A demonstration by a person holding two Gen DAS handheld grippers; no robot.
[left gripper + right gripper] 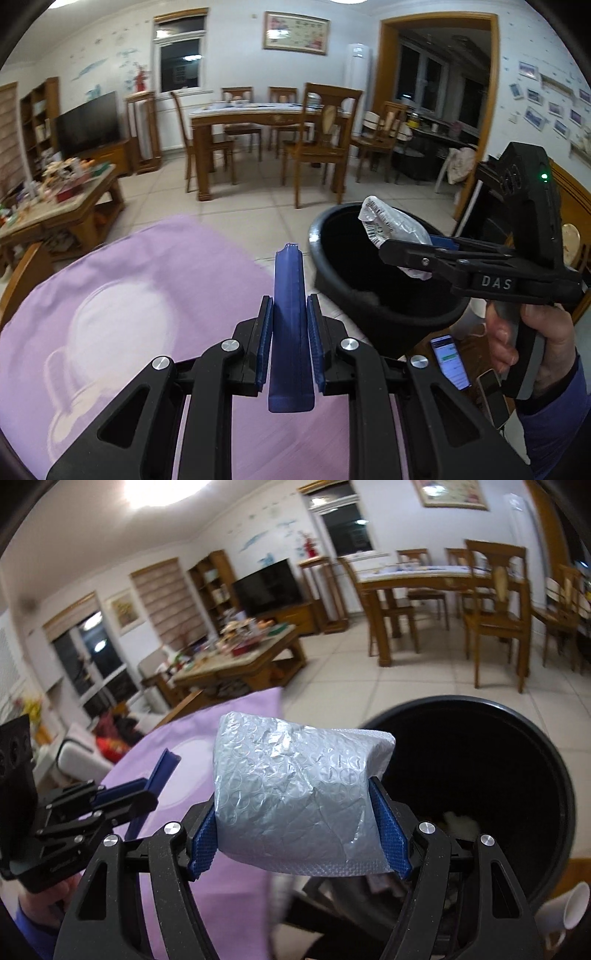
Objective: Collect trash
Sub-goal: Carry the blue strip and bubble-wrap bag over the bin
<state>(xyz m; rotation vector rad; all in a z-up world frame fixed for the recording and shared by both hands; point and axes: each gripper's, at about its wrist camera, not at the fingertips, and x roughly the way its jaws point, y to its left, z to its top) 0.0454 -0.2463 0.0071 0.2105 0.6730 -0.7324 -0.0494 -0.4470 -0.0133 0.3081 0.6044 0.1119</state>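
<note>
In the left wrist view my left gripper [290, 306] is shut on a flat dark blue plastic strip [290, 280] that sticks forward over the purple cloth. At the right, my right gripper [402, 254] holds a crumpled silver bubble-wrap bag [391, 225] above the open mouth of a black bin [325, 258]. In the right wrist view the bag [295, 786] sits wide between the blue pads [391, 834] of the right gripper [295, 812]. The bin [480, 760] lies just right of it, with some pale scraps inside. The left gripper [144, 794] and its blue strip [164, 766] show at the left.
A purple cloth [110, 314] covers the surface under both grippers. A lit phone [450, 362] and a white cup [569, 908] lie near the bin. A person's hand [532, 343] holds the right gripper. A cluttered coffee table [62, 199] and a dining table with chairs [266, 114] stand beyond.
</note>
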